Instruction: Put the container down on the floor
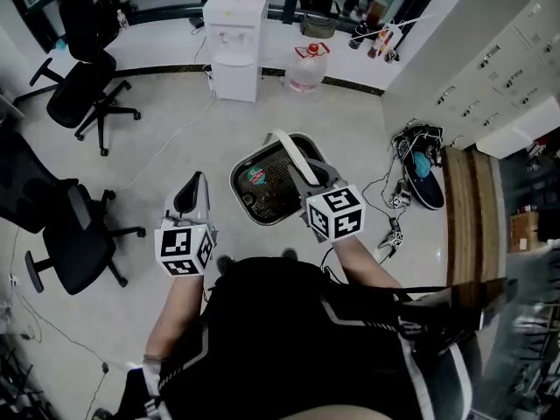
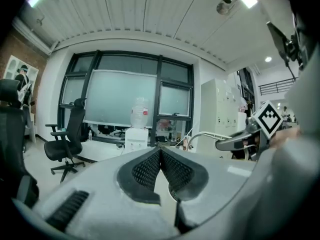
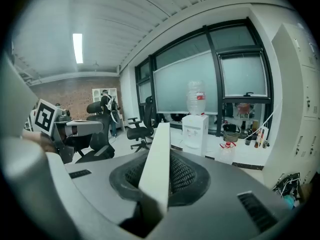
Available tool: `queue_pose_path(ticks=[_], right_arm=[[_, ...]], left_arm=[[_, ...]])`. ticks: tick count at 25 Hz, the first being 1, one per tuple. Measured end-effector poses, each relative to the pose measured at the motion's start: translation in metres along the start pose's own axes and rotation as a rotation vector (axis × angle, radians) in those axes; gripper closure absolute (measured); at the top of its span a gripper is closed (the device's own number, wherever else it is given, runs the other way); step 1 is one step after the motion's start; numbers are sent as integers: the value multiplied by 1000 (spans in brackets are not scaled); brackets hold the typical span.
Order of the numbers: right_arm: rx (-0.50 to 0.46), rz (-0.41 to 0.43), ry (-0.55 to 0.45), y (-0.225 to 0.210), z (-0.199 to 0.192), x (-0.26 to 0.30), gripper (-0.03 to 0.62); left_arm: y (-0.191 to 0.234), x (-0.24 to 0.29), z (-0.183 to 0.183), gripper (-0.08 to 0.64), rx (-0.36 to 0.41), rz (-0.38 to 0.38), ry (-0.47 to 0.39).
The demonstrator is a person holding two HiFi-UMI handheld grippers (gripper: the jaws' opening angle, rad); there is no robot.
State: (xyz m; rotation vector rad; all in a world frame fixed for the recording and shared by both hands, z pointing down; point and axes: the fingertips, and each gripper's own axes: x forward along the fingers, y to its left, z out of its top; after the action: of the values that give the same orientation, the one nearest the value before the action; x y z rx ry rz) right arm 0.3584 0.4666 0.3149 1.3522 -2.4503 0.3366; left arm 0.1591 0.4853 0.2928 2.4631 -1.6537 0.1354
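**right gripper clamped on the container's handle, left gripper shut and empty**

hard to make out: in the head view the marker cubes hide both hands, so only the forearms show. the container's (image 1: pixel 278 191) near rim is hidden behind the right gripper (image 1: pixel 308 180). it can't be told whether its base touches the floor (image 1: pixel 166 147) or hangs just above it. in the right gripper view the container's body is out of sight below the gripper and only the handle (image 3: pixel 156 184) shows. a small red and green thing (image 1: pixel 255 178) lies inside the container, too small to name.

at the left, two office chairs (image 1: pixel 83 94) stand well apart from the person. the left gripper (image 1: pixel 194 184) is held out in front of the body, pointing slightly downward, beside the container and not touching it. in its own view the left gripper (image 2: pixel 160 151) has its meshed pads pressed tip to tip with nothing between them.

the container sits in front of the person, below a water dispenser (image 1: pixel 236 42) in the head view. its white handle (image 1: pixel 289 147) is raised.

the right gripper (image 3: pixel 161 159) tilts further down, its jaws closed on the handle, which runs up between the pads. white cabinets (image 1: pixel 490 68) line the right edge, cut off by the frame.
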Motion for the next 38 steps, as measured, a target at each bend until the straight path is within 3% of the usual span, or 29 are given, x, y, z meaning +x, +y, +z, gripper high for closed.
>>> queue_pose_path(ticks=[15, 26, 38], right_arm=[[11, -3, 5, 41, 11, 35, 526], [5, -21, -4, 77, 34, 62, 526], [-22, 90, -10, 73, 60, 131, 526]], left_arm=[[67, -28, -3, 549, 11, -1, -12], [117, -46, -12, 549, -29, -12, -30], [160, -9, -4, 549, -13, 69, -6]])
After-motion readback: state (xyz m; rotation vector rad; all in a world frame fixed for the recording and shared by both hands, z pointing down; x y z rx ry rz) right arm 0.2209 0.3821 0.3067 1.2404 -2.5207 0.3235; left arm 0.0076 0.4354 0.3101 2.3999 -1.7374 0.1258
